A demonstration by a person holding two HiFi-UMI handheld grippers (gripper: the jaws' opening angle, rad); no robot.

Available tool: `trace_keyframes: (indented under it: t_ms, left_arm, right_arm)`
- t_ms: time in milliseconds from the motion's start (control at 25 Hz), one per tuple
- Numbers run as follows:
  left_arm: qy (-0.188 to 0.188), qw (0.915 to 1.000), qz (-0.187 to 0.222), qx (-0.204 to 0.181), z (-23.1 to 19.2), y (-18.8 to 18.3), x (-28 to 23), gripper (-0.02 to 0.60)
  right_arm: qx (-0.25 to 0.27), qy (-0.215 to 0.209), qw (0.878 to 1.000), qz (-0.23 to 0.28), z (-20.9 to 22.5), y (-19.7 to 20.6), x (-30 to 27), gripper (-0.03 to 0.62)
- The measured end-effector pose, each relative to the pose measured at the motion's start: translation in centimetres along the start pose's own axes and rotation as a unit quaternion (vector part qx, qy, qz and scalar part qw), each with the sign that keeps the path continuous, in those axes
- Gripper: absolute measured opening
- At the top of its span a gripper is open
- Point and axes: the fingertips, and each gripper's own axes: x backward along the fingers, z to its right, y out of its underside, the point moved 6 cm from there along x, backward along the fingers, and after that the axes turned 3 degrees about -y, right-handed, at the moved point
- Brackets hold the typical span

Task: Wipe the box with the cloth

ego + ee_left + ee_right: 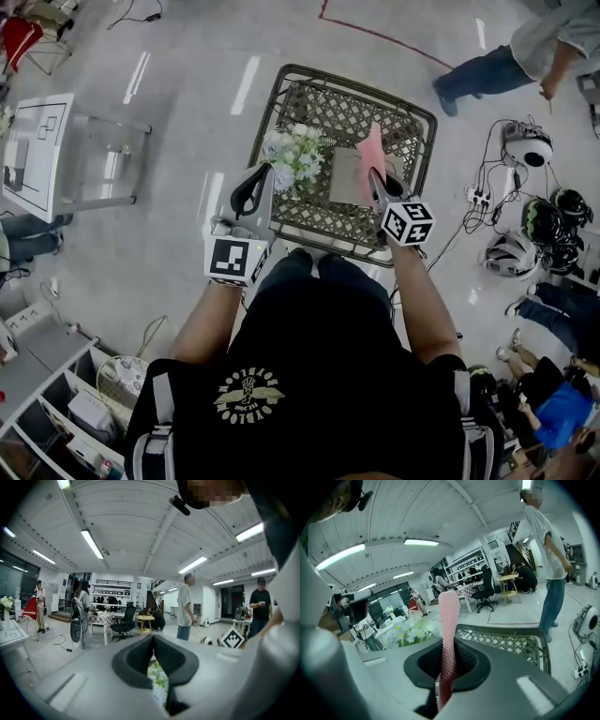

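Note:
A pink cloth [373, 150] sticks up from my right gripper [376, 180], which is shut on it; in the right gripper view the cloth [448, 620] rises between the jaws of that gripper [449, 641]. Under the cloth, a flat grey-tan box [343, 183] lies on a green metal lattice table [412, 117]. My left gripper [262, 173] hovers over the table's near left corner, by a bunch of white flowers [292, 155]. In its own view the left gripper [153, 637] has its jaws closed tip to tip with nothing held, and flowers [158, 677] show below.
A white table [37, 150] stands to the left and shelves [56, 394] at the lower left. Helmets [527, 145] and cables [478, 197] lie on the floor to the right. One person [525, 52] stands at the upper right; others sit at the lower right [558, 403].

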Motion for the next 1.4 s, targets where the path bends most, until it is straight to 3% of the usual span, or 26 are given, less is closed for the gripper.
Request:
trace_keyframes:
  t_ms: [480, 800, 1000, 1400]
  left_arm:
    - [-0.089, 0.9954, -0.021, 0.030, 0.9, 0.4, 2.9, 0.000]
    - [-0.122, 0.9918, -0.034, 0.017, 0.2, 0.6, 4.7, 0.000]
    - [-0.119, 0.9920, -0.040, 0.013, 0.8, 0.7, 4.0, 0.000]
    - [-0.071, 0.9966, -0.041, 0.003, 3.5, 0.4, 0.1, 0.000]
  right_arm:
    - [-0.018, -0.039, 0.988, -0.149, 3.6, 8.0, -9.2, 0.017]
    - [-0.048, 0.002, 0.971, -0.233, 5.5, 11.6, -14.4, 0.017]
    - [-0.074, 0.045, 0.965, -0.248, 9.2, 12.5, -12.9, 0.017]
    - [-0.103, 0.129, 0.951, -0.260, 17.6, 14.4, -6.6, 0.017]
